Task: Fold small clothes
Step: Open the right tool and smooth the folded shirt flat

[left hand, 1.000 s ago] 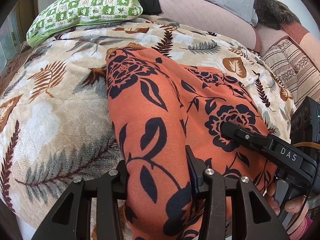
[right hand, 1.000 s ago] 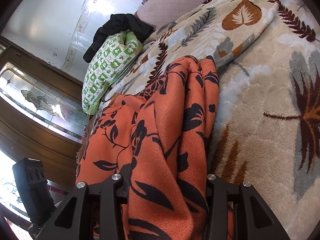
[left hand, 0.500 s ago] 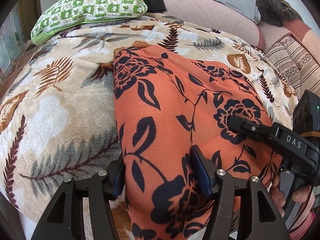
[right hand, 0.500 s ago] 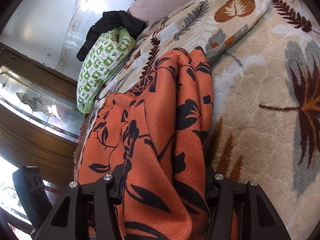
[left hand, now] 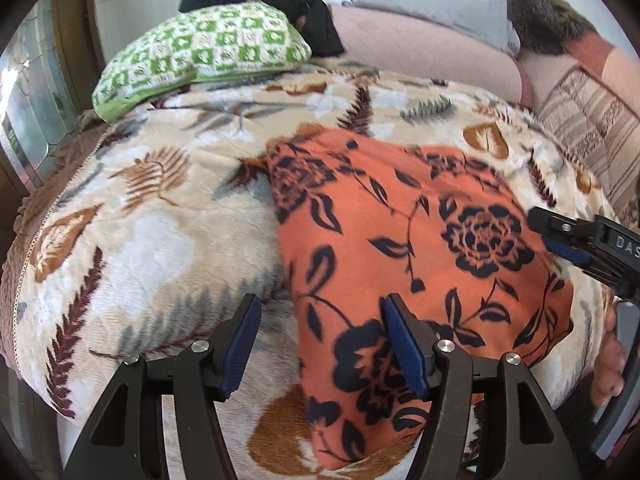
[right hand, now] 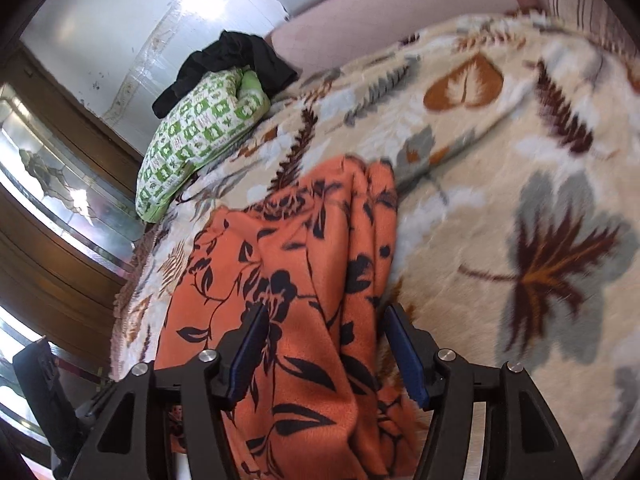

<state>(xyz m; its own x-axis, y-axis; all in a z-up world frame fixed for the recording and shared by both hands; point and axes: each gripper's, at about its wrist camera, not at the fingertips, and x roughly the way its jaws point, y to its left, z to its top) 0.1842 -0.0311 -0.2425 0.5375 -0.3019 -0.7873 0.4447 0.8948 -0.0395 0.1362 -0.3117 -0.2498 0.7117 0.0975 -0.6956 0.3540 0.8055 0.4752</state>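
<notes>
An orange garment with black flowers (left hand: 420, 248) lies spread flat on the leaf-print blanket (left hand: 152, 240). My left gripper (left hand: 320, 336) is open above the garment's near left edge and holds nothing. My right gripper (right hand: 324, 344) is open over the garment's bunched right edge (right hand: 304, 280), with cloth lying between the jaws but not pinched. The right gripper also shows in the left wrist view (left hand: 576, 236) at the garment's right side.
A green checked pillow (left hand: 208, 60) with a black garment (left hand: 288, 4) behind it lies at the far left of the bed. Pink and grey cushions (left hand: 420, 36) line the back. A striped cushion (left hand: 592, 128) is at the right. A wood-framed window (right hand: 60, 200) is left.
Both grippers have opened and let go of the orange garment. It has dropped from a raised, bunched fold to lie flat on the blanket. Both grippers have pulled back a little.
</notes>
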